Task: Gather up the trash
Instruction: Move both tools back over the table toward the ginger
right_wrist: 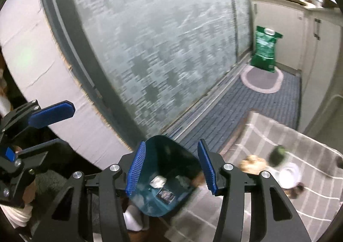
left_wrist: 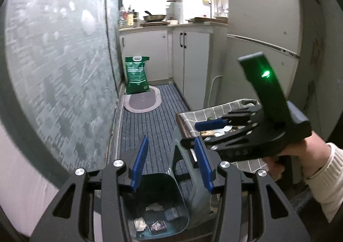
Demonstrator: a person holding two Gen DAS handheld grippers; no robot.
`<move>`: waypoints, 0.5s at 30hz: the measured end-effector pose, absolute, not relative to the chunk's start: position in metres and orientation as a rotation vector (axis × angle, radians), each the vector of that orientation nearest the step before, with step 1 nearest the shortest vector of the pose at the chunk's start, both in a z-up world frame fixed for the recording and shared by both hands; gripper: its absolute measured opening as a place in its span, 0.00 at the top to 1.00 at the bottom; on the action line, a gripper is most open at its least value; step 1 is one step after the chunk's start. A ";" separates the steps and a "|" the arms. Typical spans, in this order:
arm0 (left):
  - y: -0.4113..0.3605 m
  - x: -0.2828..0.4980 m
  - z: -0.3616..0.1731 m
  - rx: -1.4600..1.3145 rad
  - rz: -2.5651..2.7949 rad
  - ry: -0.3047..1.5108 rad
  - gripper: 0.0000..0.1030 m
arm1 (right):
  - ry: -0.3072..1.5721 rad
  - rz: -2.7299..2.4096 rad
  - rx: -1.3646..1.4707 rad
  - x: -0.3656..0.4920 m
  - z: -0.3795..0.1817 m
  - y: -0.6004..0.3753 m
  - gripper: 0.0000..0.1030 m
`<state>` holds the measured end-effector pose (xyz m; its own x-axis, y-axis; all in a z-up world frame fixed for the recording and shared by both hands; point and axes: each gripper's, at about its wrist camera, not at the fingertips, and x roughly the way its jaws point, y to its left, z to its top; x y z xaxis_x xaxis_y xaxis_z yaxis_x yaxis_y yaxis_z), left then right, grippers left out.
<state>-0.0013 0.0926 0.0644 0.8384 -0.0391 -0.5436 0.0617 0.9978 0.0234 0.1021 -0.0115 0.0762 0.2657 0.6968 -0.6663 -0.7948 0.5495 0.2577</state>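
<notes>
A dark teal trash bin [left_wrist: 171, 216] stands on the floor below both grippers, with crumpled white paper [left_wrist: 154, 207] and small wrappers in its bottom; it also shows in the right wrist view [right_wrist: 167, 167]. My left gripper [left_wrist: 171, 167] is open and empty above the bin's mouth. My right gripper [right_wrist: 172, 167] is open and empty, also over the bin; in the left wrist view it [left_wrist: 198, 134] hovers by the table edge. On the checked tablecloth [right_wrist: 278, 209] lie a green object [right_wrist: 277, 155], a white dish [right_wrist: 288, 174] and a brownish lump [right_wrist: 251, 161].
A frosted glass sliding door [left_wrist: 64, 70] runs along the left. A green bag [left_wrist: 137, 74] stands on an oval mat [left_wrist: 142, 102] at the far end, by white cabinets [left_wrist: 190, 66]. A fridge [left_wrist: 263, 38] stands right. Striped blue carpet [left_wrist: 150, 126] covers the floor.
</notes>
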 end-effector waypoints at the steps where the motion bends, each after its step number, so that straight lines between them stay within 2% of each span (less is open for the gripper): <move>1: 0.089 0.006 0.063 0.046 -0.059 0.580 0.52 | 0.818 0.998 -0.132 0.106 0.077 -0.017 0.50; 15: 0.047 0.076 0.012 0.090 -0.149 0.676 0.51 | 0.821 0.817 -0.115 0.152 0.065 -0.099 0.53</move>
